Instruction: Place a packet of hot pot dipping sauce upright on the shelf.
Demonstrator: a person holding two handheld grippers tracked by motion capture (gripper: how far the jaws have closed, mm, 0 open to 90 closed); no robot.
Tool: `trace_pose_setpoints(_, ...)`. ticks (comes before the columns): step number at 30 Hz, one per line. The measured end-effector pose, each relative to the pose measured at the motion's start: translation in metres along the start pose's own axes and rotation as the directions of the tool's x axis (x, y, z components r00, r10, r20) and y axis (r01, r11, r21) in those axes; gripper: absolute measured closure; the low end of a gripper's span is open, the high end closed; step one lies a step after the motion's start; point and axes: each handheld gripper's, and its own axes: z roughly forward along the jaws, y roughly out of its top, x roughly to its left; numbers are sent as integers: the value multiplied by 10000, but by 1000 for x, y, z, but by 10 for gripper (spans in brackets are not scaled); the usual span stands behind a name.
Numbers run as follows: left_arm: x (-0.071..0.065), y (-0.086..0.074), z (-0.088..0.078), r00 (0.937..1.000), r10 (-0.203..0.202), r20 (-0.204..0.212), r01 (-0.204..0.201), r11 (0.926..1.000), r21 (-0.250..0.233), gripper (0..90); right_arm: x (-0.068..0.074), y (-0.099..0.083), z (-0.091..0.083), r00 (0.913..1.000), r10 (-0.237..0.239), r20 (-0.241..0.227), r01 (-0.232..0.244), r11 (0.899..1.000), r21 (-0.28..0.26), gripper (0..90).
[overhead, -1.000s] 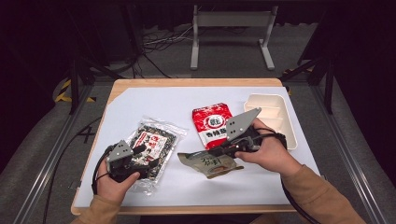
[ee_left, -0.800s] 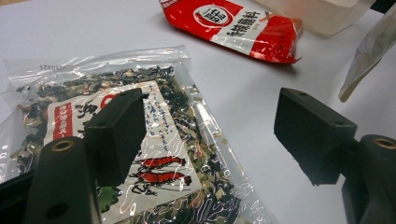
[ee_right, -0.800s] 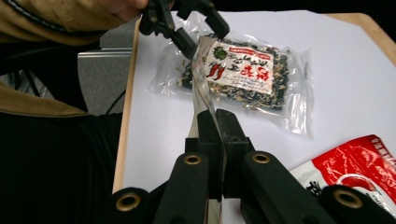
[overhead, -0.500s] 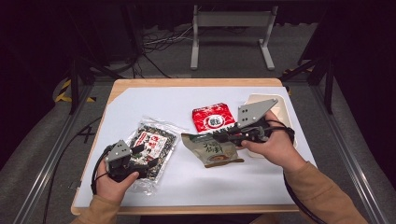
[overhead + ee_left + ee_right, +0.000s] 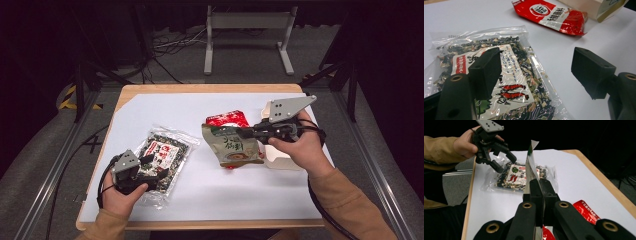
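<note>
My right gripper [image 5: 246, 133] is shut on the edge of a green and beige snack pouch [image 5: 231, 146], which hangs off the table in front of a red packet [image 5: 226, 119]. In the right gripper view the jaws [image 5: 540, 185] pinch the pouch [image 5: 531, 162] edge-on. My left gripper [image 5: 154, 166] stands open low over a clear packet of dark seaweed with a shrimp label [image 5: 164, 156]. In the left gripper view, one jaw of the gripper [image 5: 537, 70] is above the seaweed packet [image 5: 509, 85] and the other over bare table.
A white tray [image 5: 274, 158] lies at the table's right, under the right hand. The red packet [image 5: 554, 14] lies beyond the seaweed packet, and its end [image 5: 586, 211] lies below the right jaws. White paper [image 5: 165, 112] covers the wooden table.
The right gripper has lifted the pouch off the table and carried it up and to the right, toward the tray. The left gripper has stayed over the seaweed packet.
</note>
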Motion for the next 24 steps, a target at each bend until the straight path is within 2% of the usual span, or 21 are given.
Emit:
trace_pose_setpoints(4,1,0,0,10000,40,-60,-40,10000,-58,237,-3,0,-4,9999,23,141,-21,9999,-128,893)
trace_pose_setpoints(7,3,-1,-2,9996,-198,-192,192,9994,-294,228,-8,0,-9,9993,56,373,-45,9996,-294,893)
trace_pose_setpoints(9,3,-1,-2,9995,-219,-223,211,9991,-366,219,-10,0,-12,9988,68,475,-51,9993,-357,893)
trace_pose_setpoints(13,5,-1,-3,9992,-225,-327,213,9991,-379,212,-13,1,-16,9979,81,650,-51,9989,-457,893)
trace_pose_setpoints(16,5,-1,-3,9987,-41,-508,27,9996,-280,211,-17,0,-21,9966,104,817,-57,9983,-577,893)
trace_pose_setpoints(24,5,-2,-2,9987,-31,-513,18,9997,-254,211,-27,-3,-32,9925,121,1213,-43,9979,-647,894)
